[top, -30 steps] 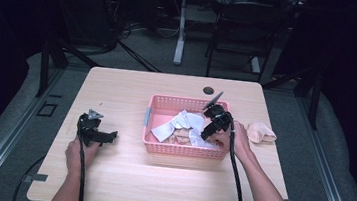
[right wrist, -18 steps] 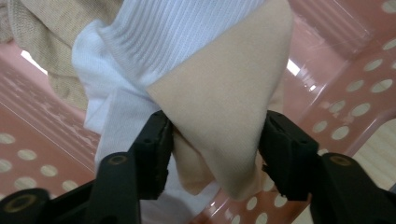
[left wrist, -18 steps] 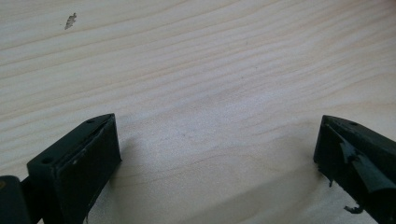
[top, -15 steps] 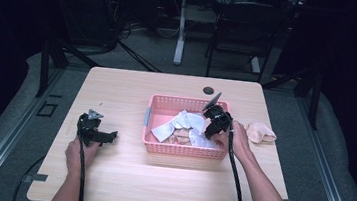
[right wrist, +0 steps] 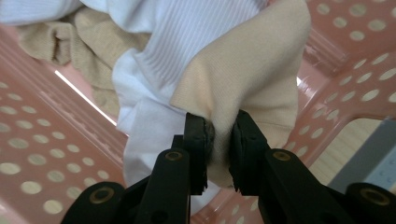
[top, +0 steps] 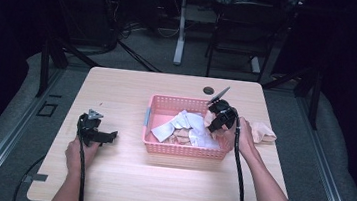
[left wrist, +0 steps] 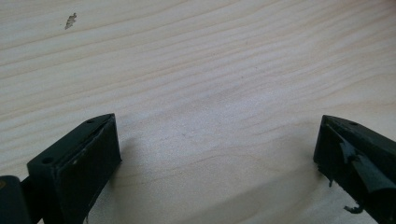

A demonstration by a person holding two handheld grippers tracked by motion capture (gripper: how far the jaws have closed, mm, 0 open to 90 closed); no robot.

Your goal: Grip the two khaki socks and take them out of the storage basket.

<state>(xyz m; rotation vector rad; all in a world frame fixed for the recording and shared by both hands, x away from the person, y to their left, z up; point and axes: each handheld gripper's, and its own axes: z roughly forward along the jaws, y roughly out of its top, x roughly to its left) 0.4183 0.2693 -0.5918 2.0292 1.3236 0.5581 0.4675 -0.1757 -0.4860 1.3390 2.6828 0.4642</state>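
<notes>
On the light wooden bench point(top: 158, 179) stands a pink perforated plastic basket point(top: 184, 150) with white and beige cloths inside. The right gripper point(right wrist: 219, 151) is over the right part of the basket, and its jaws are pressed together on a fold of a beige soft cloth point(right wrist: 252, 79), lifted a little above the white ribbed cloth point(right wrist: 187, 37) beside it. The left gripper point(left wrist: 217, 154) is low over the bare bench, well apart from the basket on its left side, with jaws spread wide and nothing between them. Another beige cloth piece point(top: 262, 132) lies on the bench just beside the basket's right wall; perhaps it is folded. A small dark round hole point(top: 208, 90) is near the bench's far edge.
</notes>
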